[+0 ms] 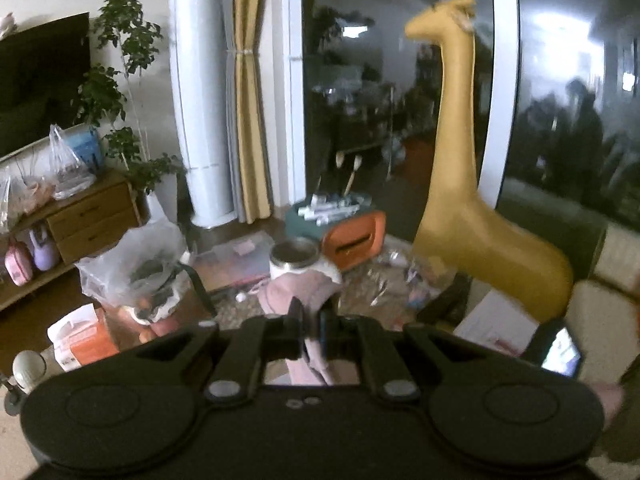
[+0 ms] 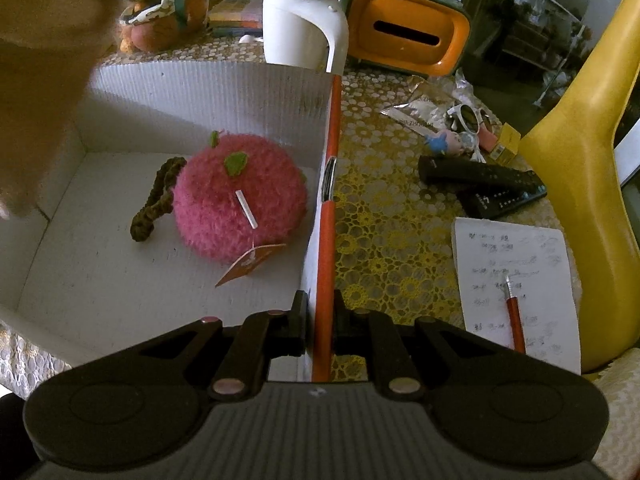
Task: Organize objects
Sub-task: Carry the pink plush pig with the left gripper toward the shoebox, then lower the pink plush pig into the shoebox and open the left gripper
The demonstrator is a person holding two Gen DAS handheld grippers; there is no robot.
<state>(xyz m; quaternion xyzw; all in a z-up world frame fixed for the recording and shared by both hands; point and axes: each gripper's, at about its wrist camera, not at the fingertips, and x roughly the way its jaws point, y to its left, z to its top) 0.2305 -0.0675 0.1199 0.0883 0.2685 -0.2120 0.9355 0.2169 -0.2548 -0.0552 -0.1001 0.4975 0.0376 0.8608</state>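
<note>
Your right tool (image 2: 320, 320) stays out of the sorting, clamped on the near wall of the white cardboard box (image 2: 208, 92), where so far only the pink plush apple (image 2: 236, 196) lies. Your left tool (image 1: 310, 330), pinched shut on a pale pink cloth (image 1: 298, 290), carries it above the cluttered table (image 2: 384, 216). Remotes (image 2: 480, 178), sunglasses (image 2: 466, 118), notepad (image 2: 516, 276) and pen (image 2: 515, 316) appear still unsorted: most of the job remains.
</note>
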